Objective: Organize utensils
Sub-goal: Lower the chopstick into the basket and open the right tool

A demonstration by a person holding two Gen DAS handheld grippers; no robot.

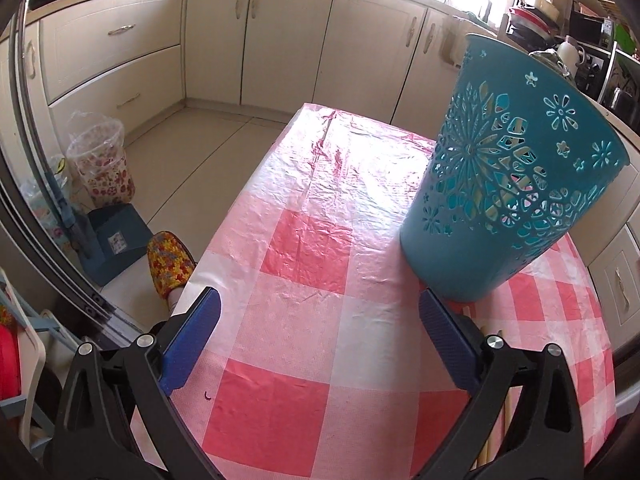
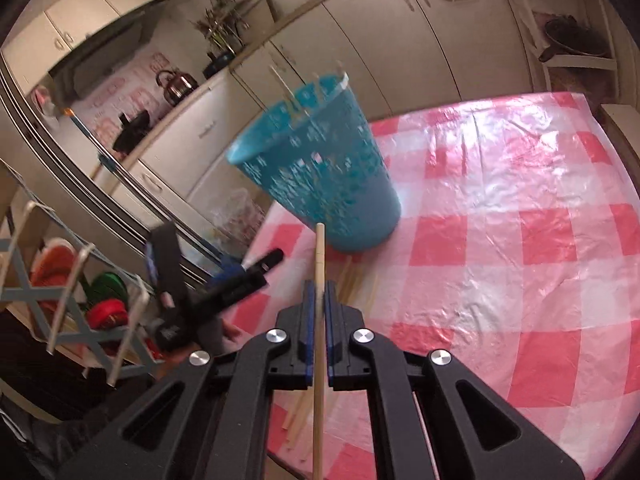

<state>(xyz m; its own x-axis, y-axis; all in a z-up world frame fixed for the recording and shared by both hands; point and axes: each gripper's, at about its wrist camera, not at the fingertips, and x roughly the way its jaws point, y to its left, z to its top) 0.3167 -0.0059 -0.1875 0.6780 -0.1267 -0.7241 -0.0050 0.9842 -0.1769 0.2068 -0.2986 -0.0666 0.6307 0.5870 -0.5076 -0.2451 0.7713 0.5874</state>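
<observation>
A teal perforated basket (image 1: 508, 176) stands on the pink checked tablecloth (image 1: 304, 264), with wooden sticks showing through its holes. My left gripper (image 1: 320, 320) is open and empty, low over the cloth just left of the basket's base. In the right wrist view my right gripper (image 2: 319, 292) is shut on a wooden chopstick (image 2: 319, 264) that points toward the basket (image 2: 320, 164). Several loose chopsticks (image 2: 352, 280) lie on the cloth below the gripper. More sticks rise from the basket's mouth. The left gripper (image 2: 224, 272) shows at the left.
Cream kitchen cabinets (image 1: 280, 40) run behind the table. A small flowered bin (image 1: 104, 164) and a blue box (image 1: 116, 240) stand on the floor left of the table. A rack with coloured bowls (image 2: 80, 292) is at the left.
</observation>
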